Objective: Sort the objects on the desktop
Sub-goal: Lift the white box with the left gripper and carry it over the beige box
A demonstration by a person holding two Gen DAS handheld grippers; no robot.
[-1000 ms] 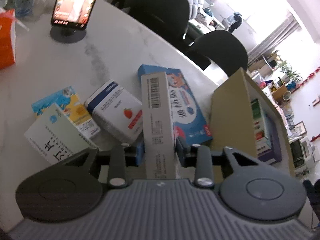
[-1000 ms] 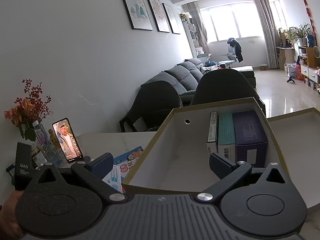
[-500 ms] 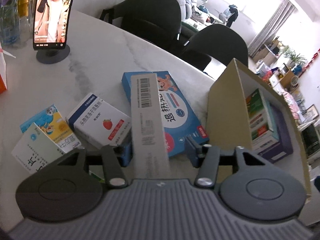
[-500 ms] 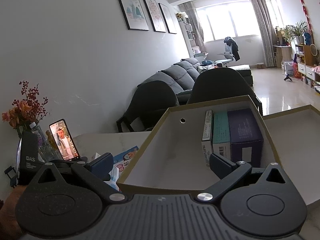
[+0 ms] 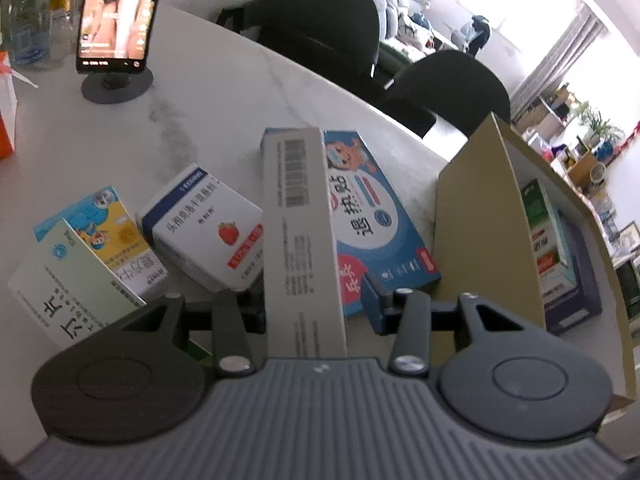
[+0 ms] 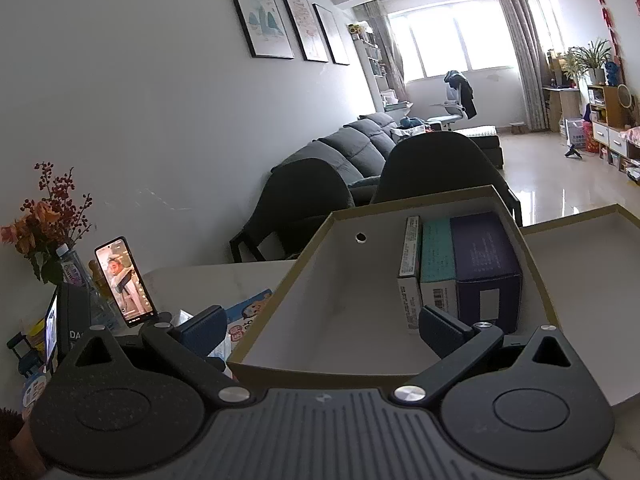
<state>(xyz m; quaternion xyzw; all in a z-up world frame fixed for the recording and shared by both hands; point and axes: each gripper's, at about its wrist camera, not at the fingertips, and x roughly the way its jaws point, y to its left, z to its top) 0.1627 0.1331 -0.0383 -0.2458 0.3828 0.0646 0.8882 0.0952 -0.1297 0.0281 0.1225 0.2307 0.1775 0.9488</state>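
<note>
**Left jaws open around a long grey carton; right jaws spread across the storage box rim**

The left gripper has its jaws apart, with the long grey carton standing between them — the left pad sits against the carton's side, while the right pad stands clear of it with a visible gap. The carton points away from the camera, barcode uppermost. Whether it is resting on the boxes beneath cannot be told.

The right gripper has its jaws wide apart and gripping nothing; they straddle the near rim of the open cardboard storage box.

Just past the left gripper, on the white marbled counter, lie a pale green box, a blue-and-yellow cartoon box, a white box with a strawberry and a flat blue fever-patch box partly under the grey carton. The storage box stands to their right.

Inside it — against the far right wall — a slim white box, a teal box and a dark purple box stand side by side, touching.

Farther along the counter a phone on a stand shows video, beside a vase of flowers. Beyond stand dark chairs, a grey sofa and bright windows.
</note>
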